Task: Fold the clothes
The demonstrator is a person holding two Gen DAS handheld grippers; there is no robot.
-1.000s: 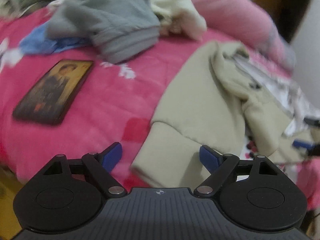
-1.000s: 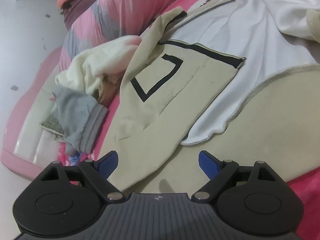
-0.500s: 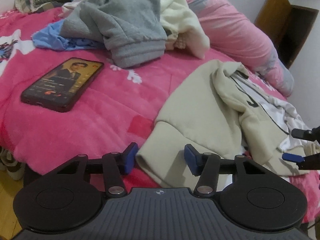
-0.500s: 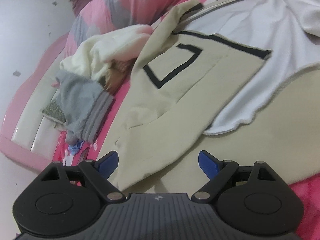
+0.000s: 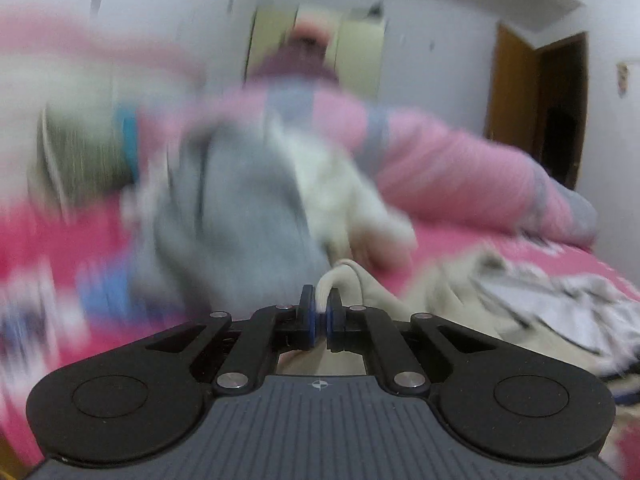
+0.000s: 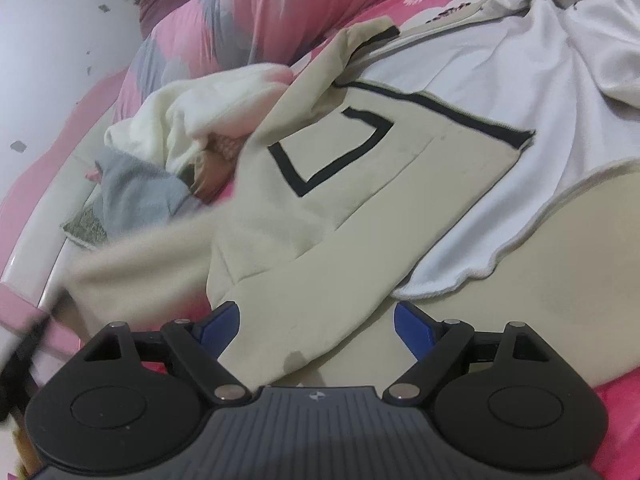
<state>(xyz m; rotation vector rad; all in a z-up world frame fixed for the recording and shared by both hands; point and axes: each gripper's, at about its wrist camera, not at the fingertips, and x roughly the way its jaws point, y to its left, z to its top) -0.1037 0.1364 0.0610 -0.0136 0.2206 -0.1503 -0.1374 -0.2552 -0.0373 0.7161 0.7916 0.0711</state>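
You are pinching the beige hoodie (image 6: pixel 320 216)'s cuff (image 5: pixel 325 289) in the left claw (image 5: pixel 319 322) to fold that sleeve, while the right claw (image 6: pixel 316 326) is hanging wide over the hoodie's hem, gripping nothing.

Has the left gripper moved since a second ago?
Yes. The left gripper, shut on the beige sleeve cuff, has lifted and tilted up: the doorway now sits level ahead.

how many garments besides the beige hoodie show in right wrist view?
2: a cream garment bunched left of the beige hoodie, and a grey garment below-left of it. More may be hidden underneath.
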